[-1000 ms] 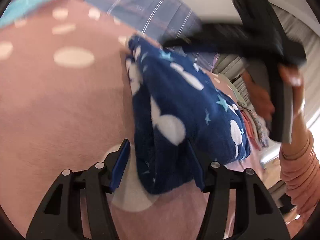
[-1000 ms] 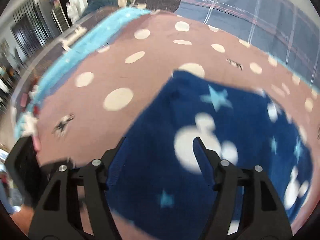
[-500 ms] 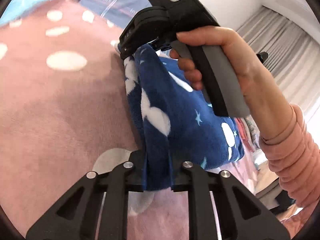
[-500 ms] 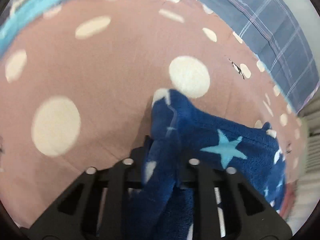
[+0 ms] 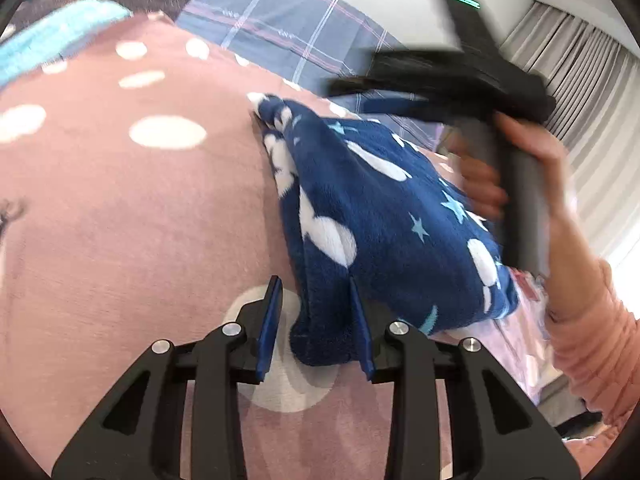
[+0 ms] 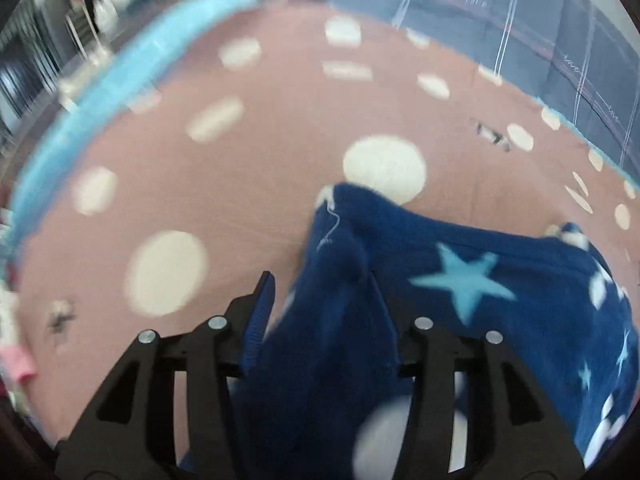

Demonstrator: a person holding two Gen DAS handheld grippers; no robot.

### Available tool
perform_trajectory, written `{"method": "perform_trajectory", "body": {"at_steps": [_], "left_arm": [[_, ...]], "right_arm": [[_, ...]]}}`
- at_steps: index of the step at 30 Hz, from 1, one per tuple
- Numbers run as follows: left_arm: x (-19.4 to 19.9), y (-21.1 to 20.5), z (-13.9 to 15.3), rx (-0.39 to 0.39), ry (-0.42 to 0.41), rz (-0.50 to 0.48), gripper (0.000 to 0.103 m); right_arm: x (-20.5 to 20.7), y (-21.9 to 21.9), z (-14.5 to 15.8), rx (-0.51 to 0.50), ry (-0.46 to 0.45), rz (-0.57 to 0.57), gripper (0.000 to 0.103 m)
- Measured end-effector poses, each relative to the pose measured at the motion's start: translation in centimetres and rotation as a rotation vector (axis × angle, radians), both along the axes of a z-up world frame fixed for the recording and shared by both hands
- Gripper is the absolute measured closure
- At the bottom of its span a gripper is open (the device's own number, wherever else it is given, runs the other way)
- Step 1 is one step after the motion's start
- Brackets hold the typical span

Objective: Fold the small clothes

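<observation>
A dark blue fleece garment (image 5: 372, 216) with white shapes and light blue stars lies folded on a pink bedspread with white dots (image 5: 120, 208). My left gripper (image 5: 316, 312) is open, its jaws apart around the garment's near corner. My right gripper (image 6: 324, 300) is open too, its jaws apart around the garment's (image 6: 460, 292) far corner. In the left wrist view the right gripper's body (image 5: 448, 76) hovers blurred above the garment's far edge, held by a hand in a pink sleeve.
A blue plaid blanket (image 5: 280, 28) lies beyond the bedspread. A light blue border (image 6: 120, 64) edges the bedspread on the left. Curtains (image 5: 592, 92) hang at the right. Other clothes (image 5: 532, 300) lie past the garment on the right.
Both grippers were shut on the garment's corners half a second ago and have now opened. The garment has dropped onto the bedspread. The right gripper has lifted away and is blurred.
</observation>
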State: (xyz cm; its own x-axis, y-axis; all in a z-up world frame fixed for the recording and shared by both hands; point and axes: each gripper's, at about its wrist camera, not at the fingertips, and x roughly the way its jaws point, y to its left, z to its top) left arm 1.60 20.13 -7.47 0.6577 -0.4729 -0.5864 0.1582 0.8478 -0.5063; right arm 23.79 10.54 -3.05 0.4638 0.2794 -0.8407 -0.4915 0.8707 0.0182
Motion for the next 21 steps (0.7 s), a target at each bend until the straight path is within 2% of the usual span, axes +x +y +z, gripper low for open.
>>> {"method": "perform_trajectory", "body": {"at_steps": [1,2,4,7,9,13,17,20,21], "left_arm": [[-0.3,-0.3,0.5,0.026,-0.016,0.009,0.067],[-0.7,-0.6,0.9,0.058,-0.037,0.017,0.061],[-0.7,-1.1,2.1,0.103,-0.071,0.028,0.057],[-0.9,-2.0,3.3,0.162,-0.119,0.018,0.057],[-1.1,-2.7,4.4,0.173,-0.142,0.008,0.05],[-0.6,-4.3,5.2,0.225,-0.171,-0.001,0.046],[0.2,-5.6,4.9,0.256,-0.149,-0.011,0.043],[1.6,-6.2,2.5,0.311,-0.064,0.004,0.043],[1.9,-6.3,1.8,0.333,-0.037,0.021,0.039]], "right_arm": [[-1.0,-1.4,1.2,0.019,-0.038,-0.007,0.046],[-2.4,-2.9,2.2,0.03,-0.079,-0.022,0.046],[-5.5,-6.9,3.5,0.041,-0.151,-0.067,0.046],[-9.6,-12.6,3.0,0.048,-0.193,-0.158,0.046],[-12.7,-16.4,2.3,0.05,-0.225,-0.24,0.045],[-15.6,-22.0,0.1,0.099,-0.148,-0.381,0.044],[-17.0,-24.5,-0.2,0.112,-0.163,-0.462,0.044],[-18.2,-25.1,1.1,0.143,-0.202,-0.466,0.039],[-18.5,-25.2,1.2,0.156,-0.199,-0.46,0.038]]}}
